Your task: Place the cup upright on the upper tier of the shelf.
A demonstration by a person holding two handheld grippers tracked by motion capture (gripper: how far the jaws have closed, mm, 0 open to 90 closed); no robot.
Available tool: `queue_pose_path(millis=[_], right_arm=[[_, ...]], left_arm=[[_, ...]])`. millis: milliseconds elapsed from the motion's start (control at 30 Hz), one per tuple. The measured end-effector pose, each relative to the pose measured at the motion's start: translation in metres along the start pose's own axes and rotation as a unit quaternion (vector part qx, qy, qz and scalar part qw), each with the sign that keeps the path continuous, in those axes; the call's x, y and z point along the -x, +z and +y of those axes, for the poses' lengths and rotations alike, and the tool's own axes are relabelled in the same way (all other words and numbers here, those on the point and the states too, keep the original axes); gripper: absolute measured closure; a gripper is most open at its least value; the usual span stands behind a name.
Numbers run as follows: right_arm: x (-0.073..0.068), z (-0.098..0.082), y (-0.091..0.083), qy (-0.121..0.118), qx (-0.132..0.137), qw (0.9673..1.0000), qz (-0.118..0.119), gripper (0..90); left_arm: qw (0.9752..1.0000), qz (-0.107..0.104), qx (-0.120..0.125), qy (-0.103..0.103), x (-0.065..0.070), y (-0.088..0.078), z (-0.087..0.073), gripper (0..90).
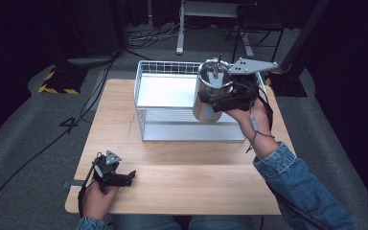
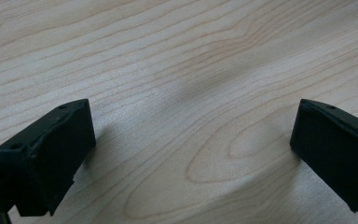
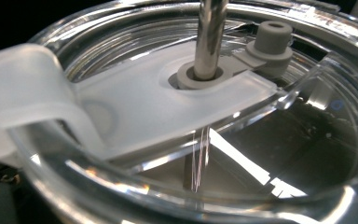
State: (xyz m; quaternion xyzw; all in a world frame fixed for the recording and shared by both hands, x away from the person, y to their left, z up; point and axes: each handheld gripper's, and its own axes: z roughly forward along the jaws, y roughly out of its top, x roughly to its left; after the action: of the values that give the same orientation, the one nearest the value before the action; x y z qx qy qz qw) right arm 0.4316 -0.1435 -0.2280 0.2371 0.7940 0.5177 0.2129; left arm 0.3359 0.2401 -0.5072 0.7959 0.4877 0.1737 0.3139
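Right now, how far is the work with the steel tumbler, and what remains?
Done: the steel tumbler is off the table, lid and metal straw in place. In hand: the right gripper holds it above the wire basket. The left gripper rests open on the table. Left, probably: lower the tumbler into the basket and release it.

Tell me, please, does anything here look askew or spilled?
Only the steel cup: the right gripper holds it tilted over the wire basket. Its clear lid and straw sit in place, and no spill shows.
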Motion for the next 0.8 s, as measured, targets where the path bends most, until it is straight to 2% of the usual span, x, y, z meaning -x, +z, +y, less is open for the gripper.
queue_pose_path(millis=[267, 333, 367, 400, 467, 667, 800], right_arm=[[0.033, 0.009, 0.017, 0.031, -0.006, 0.9989, -0.033, 3.7], [0.037, 0.009, 0.019, 0.034, -0.008, 0.9987, -0.037, 3.7], [0.045, 0.010, 0.023, 0.039, -0.011, 0.9982, -0.045, 3.7], [0.045, 0.010, 0.023, 0.039, -0.011, 0.9982, -0.045, 3.7], [0.054, 0.010, 0.027, 0.040, -0.014, 0.9973, -0.060, 3.7], [0.071, 0.009, 0.035, 0.062, -0.014, 0.9951, -0.076, 3.7], [0.078, 0.008, 0.040, 0.066, -0.016, 0.9941, -0.084, 3.7]], left_arm=[[1.0000, 0.000, 0.000, 0.000, 0.000, 0.000, 0.000, 0.3], [1.0000, 0.000, 0.000, 0.000, 0.000, 0.000, 0.000, 0.3], [1.0000, 0.000, 0.000, 0.000, 0.000, 0.000, 0.000, 0.3], [1.0000, 0.000, 0.000, 0.000, 0.000, 0.000, 0.000, 0.3], [1.0000, 0.000, 0.000, 0.000, 0.000, 0.000, 0.000, 0.3], [1.0000, 0.000, 0.000, 0.000, 0.000, 0.000, 0.000, 0.3], [1.0000, 0.000, 0.000, 0.000, 0.000, 0.000, 0.000, 0.3]])
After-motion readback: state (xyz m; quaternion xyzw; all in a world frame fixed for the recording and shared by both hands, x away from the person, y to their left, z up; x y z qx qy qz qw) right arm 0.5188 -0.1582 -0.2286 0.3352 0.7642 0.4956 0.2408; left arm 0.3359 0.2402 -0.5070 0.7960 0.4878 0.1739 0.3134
